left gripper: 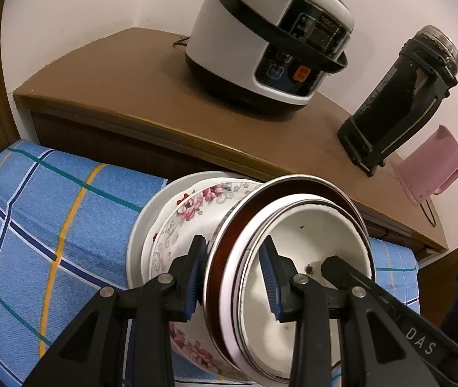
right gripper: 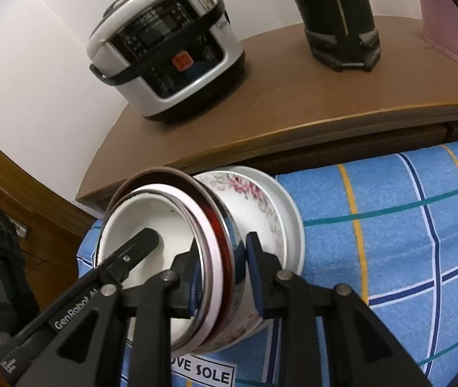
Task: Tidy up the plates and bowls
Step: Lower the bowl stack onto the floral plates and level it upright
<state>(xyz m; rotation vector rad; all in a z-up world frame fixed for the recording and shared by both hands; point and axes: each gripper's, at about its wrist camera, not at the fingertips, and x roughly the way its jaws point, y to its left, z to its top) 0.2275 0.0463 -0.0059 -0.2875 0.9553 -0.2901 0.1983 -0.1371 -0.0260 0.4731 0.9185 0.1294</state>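
Through my left wrist camera, my left gripper (left gripper: 233, 274) clamps the near rim of a nested stack of bowls (left gripper: 293, 258), tipped over a blue checked cloth (left gripper: 51, 225): glossy white inner bowl, steel-edged one, flowered china plate (left gripper: 193, 213) beneath. Through my right wrist camera, my right gripper (right gripper: 222, 277) pinches the same stack's opposite rim, a brown cabinet (right gripper: 293, 113) beyond.

Blue plaid cloth (left gripper: 51, 213), stacked dishes (left gripper: 177, 222) on it
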